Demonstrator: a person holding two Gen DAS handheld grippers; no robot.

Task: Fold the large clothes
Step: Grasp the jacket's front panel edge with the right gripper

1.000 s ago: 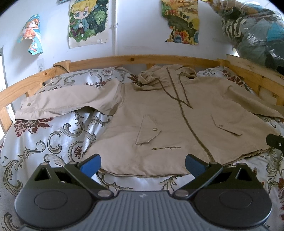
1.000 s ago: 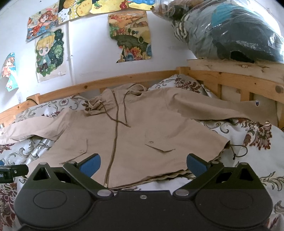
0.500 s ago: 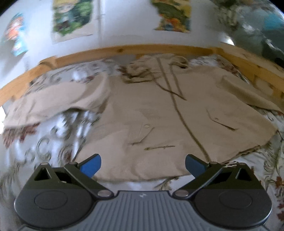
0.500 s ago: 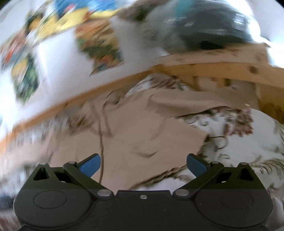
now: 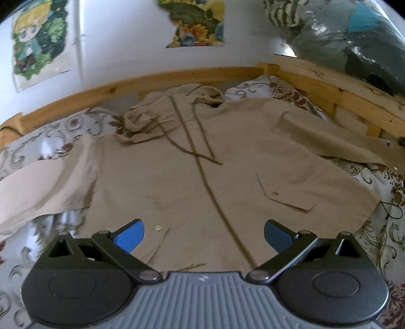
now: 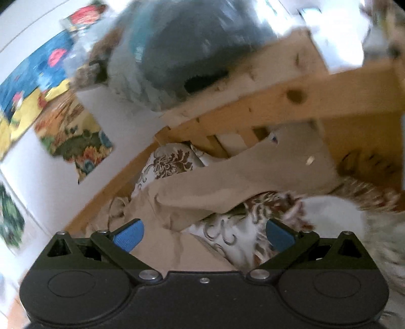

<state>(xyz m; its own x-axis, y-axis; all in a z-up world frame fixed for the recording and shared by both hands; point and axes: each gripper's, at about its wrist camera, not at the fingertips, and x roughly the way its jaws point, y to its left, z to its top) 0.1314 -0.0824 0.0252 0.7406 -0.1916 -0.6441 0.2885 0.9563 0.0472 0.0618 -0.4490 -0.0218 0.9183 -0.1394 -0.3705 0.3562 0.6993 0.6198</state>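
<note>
A large beige hooded jacket [image 5: 202, 172] lies face up and spread flat on the bed, zipper down the middle, sleeves out to both sides. My left gripper [image 5: 203, 235] is open and empty, hovering over the jacket's lower front near its hem. My right gripper [image 6: 204, 234] is open and empty, tilted, pointing at the jacket's right sleeve [image 6: 240, 174], which stretches toward the wooden bed frame. The sleeve's cuff lies against the frame. The right wrist view is blurred.
The bed has a floral sheet [image 5: 379, 227] and a wooden rail [image 5: 152, 81] along the wall and right side [image 6: 329, 101]. Plastic bags of clothes [image 5: 354, 38] sit on the right rail. Posters [image 5: 195, 22] hang on the white wall.
The left gripper moved forward and right over the jacket's lower front. The right gripper swung right and tilted, now facing the right sleeve and bed frame. Both stayed open.
</note>
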